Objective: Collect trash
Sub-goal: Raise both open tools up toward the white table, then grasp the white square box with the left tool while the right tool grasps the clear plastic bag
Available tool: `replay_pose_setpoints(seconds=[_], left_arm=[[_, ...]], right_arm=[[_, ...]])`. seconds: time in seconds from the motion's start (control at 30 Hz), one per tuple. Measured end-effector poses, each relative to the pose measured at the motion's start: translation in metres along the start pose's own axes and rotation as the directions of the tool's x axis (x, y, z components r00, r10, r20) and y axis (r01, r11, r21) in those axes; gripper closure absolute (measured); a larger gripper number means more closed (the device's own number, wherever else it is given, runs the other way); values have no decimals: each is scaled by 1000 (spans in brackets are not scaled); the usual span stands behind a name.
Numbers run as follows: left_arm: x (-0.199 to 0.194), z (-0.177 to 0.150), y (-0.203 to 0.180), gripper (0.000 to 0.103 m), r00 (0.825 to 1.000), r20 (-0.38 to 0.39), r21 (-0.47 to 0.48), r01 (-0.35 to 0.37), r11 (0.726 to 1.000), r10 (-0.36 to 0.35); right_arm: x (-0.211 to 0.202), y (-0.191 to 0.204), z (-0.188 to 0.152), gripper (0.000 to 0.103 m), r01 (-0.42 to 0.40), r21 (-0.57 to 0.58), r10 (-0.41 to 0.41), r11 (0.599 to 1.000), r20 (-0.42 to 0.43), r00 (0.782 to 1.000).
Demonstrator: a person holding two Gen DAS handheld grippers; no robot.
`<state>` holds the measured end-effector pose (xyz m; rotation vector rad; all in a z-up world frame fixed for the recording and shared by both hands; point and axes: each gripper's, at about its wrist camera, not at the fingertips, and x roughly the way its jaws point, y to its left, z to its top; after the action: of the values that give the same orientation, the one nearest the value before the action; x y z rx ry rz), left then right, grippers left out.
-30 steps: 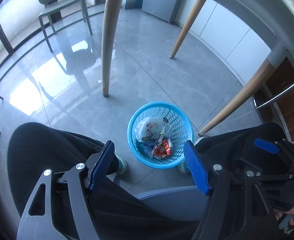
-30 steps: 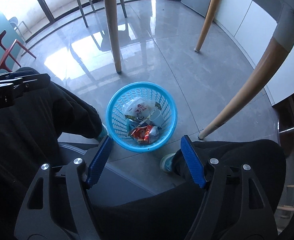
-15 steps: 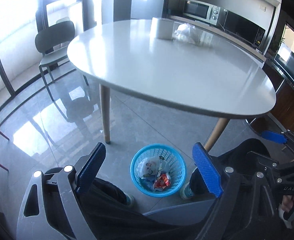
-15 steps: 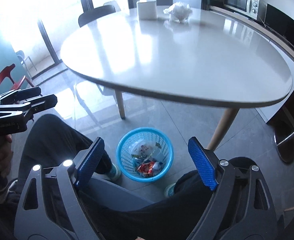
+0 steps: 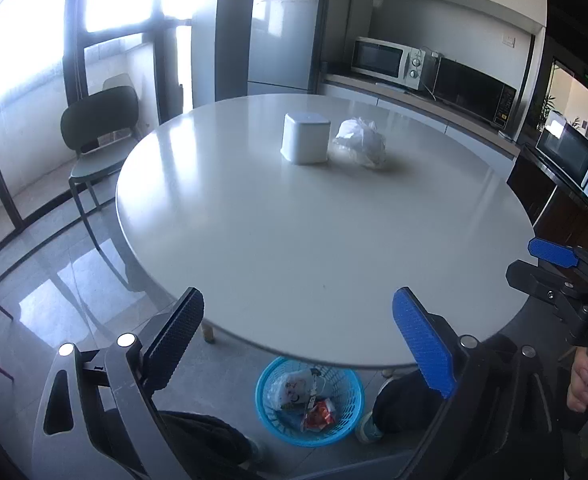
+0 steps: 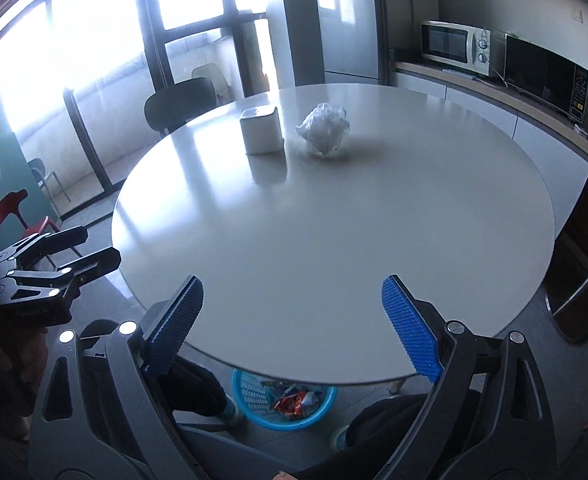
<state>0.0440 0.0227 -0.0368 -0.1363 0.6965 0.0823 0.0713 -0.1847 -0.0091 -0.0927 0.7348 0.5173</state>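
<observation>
A crumpled white plastic bag (image 5: 360,143) (image 6: 325,129) lies on the far part of the round white table (image 5: 294,240) (image 6: 334,248), next to a white box (image 5: 305,138) (image 6: 261,130). A blue trash basket (image 5: 309,402) (image 6: 284,402) with wrappers inside stands on the floor under the table's near edge, between the person's feet. My left gripper (image 5: 298,344) is open and empty above the near table edge. My right gripper (image 6: 292,326) is open and empty too. Each gripper shows at the edge of the other's view.
A dark chair (image 5: 94,140) (image 6: 180,104) stands at the table's far left. A fridge (image 5: 286,40), microwaves (image 5: 390,62) and a counter line the back wall. A red chair (image 6: 18,216) is at the left. The person's legs flank the basket.
Both grippers have risen from under the table, looking down at the basket, to above the tabletop. The table, box and bag have come into view. Both stay open.
</observation>
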Motion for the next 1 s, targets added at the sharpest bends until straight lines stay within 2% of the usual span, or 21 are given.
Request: replay_pose_setpoints(seconds=[0.13,0.37,0.5,1.0], left_arm=[[11,17,2,6,999,28,3,-15,1000,15],[36,52,8,6,999,39,9,-36,999,36],[50,71,15,6,999,41,-4,-31,1000,31],[96,103,21,6,1000,-25,5,-2,1000,2]], right_arm=[[17,-11,18,9,7,20,-7,1000,13,1000],[60,-27,50,9,12,55,-12,998,-6,1000],[82,-30,70,9,-38,91,39,995,-11,999],[164,-40,143,9,1,75,5,997,-72,997]])
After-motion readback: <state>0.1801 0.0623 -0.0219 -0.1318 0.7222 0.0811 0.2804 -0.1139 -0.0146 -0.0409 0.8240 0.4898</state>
